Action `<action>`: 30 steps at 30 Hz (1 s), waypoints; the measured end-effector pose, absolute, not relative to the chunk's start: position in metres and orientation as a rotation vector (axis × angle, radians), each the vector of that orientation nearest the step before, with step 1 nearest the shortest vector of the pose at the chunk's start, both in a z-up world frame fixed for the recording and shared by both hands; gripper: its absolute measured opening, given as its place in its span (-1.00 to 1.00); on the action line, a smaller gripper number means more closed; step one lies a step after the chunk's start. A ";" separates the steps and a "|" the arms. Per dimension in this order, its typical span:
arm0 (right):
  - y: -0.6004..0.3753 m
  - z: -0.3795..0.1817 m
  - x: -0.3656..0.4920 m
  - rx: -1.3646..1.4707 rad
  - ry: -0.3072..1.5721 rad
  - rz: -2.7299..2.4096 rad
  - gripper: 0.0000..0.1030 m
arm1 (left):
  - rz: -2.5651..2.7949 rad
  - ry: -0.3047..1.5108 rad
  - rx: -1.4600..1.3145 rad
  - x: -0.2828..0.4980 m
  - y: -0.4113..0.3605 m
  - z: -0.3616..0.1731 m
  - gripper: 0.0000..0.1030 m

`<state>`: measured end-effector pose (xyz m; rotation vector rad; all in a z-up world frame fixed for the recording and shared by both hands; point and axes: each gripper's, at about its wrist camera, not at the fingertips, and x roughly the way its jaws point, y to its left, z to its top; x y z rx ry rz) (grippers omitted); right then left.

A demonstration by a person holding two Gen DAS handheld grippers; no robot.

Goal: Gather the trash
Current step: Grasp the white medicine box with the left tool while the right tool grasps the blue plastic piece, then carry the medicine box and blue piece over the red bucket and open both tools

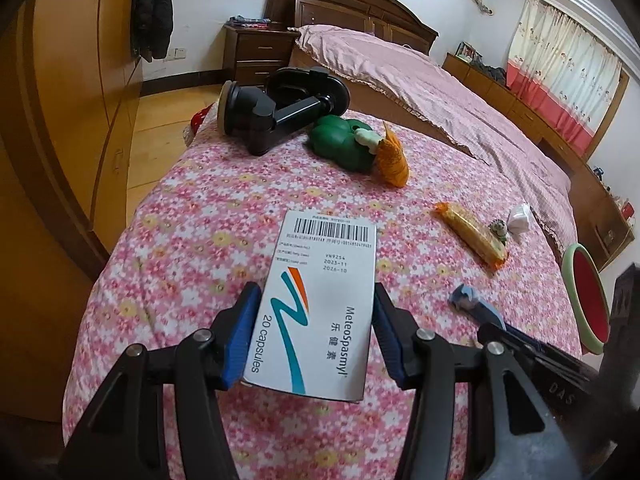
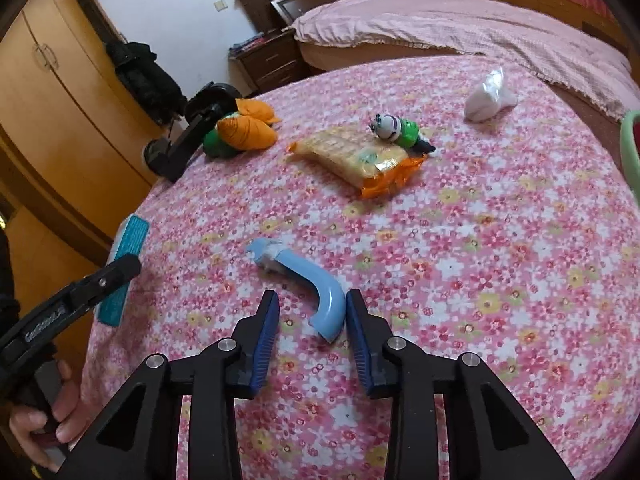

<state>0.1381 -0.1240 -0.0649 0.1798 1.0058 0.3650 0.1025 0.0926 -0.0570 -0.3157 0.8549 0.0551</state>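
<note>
Medicine box (image 1: pixel 320 304) in left tool (image 1: pixel 314 332)

Ahead of your right gripper (image 2: pixel 312 322), the floral cloth (image 2: pixel 460 248) lies bare. Beyond it the biscuit pack (image 2: pixel 352 156) (toy on top) blocks passage.

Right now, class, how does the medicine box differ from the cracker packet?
The medicine box is white card, clamped in the left hand-held gripper above the cloth. The cracker packet is clear and orange plastic, lies flat on the floral cloth, and has a small toy on it. Both are oblong.
</note>
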 end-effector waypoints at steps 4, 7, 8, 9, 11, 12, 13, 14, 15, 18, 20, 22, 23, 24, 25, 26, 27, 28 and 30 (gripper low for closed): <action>-0.122 -0.065 0.137 0.161 1.012 0.348 -0.45 | 0.054 0.846 -0.310 0.095 0.090 -0.054 0.07; -0.123 -0.066 0.135 0.144 0.986 0.340 -0.58 | 0.058 0.842 -0.298 0.092 0.085 -0.050 0.07; -0.124 -0.067 0.135 0.152 0.978 0.341 -0.65 | 0.058 0.838 -0.296 0.091 0.084 -0.048 0.07; -0.126 -0.069 0.133 0.160 0.967 0.334 -0.71 | 0.060 0.834 -0.292 0.089 0.082 -0.046 0.07; -0.133 -0.069 0.130 0.191 0.954 0.328 -0.79 | 0.060 0.825 -0.286 0.086 0.080 -0.043 0.07; -0.137 -0.069 0.128 0.225 0.946 0.322 -0.79 | 0.060 0.821 -0.286 0.085 0.079 -0.042 0.07; -0.139 -0.069 0.126 0.245 0.939 0.326 -0.79 | 0.061 0.819 -0.286 0.083 0.078 -0.041 0.07; -0.142 -0.067 0.123 0.259 0.923 0.328 -0.79 | 0.060 0.820 -0.285 0.083 0.077 -0.040 0.07; -0.145 -0.064 0.120 0.264 0.907 0.324 -0.79 | 0.059 0.822 -0.285 0.083 0.076 -0.040 0.07; -0.158 -0.054 0.108 0.284 0.858 0.307 -0.79 | 0.049 0.829 -0.291 0.083 0.074 -0.039 0.07; -0.166 -0.047 0.103 0.305 0.841 0.298 -0.79 | 0.029 0.819 -0.298 0.083 0.070 -0.036 0.07; -0.177 -0.039 0.097 0.328 0.822 0.281 -0.79 | 0.003 0.791 -0.303 0.082 0.064 -0.031 0.07; -0.183 -0.036 0.094 0.337 0.813 0.271 -0.79 | -0.014 0.777 -0.298 0.082 0.061 -0.028 0.07; -0.189 -0.032 0.091 0.345 0.804 0.258 -0.79 | -0.027 0.764 -0.290 0.084 0.057 -0.025 0.07; -0.193 -0.028 0.089 0.348 0.796 0.245 -0.79 | -0.037 0.755 -0.282 0.086 0.054 -0.022 0.07; -0.198 -0.025 0.087 0.350 0.787 0.229 -0.79 | -0.047 0.748 -0.275 0.088 0.050 -0.020 0.07; -0.206 -0.021 0.083 0.359 0.776 0.205 -0.79 | -0.060 0.744 -0.268 0.089 0.047 -0.019 0.07; -0.211 -0.019 0.082 0.369 0.771 0.189 -0.79 | -0.077 0.737 -0.262 0.091 0.044 -0.017 0.07; -0.223 -0.015 0.078 0.401 0.764 0.152 -0.79 | -0.100 0.713 -0.263 0.091 0.040 -0.014 0.07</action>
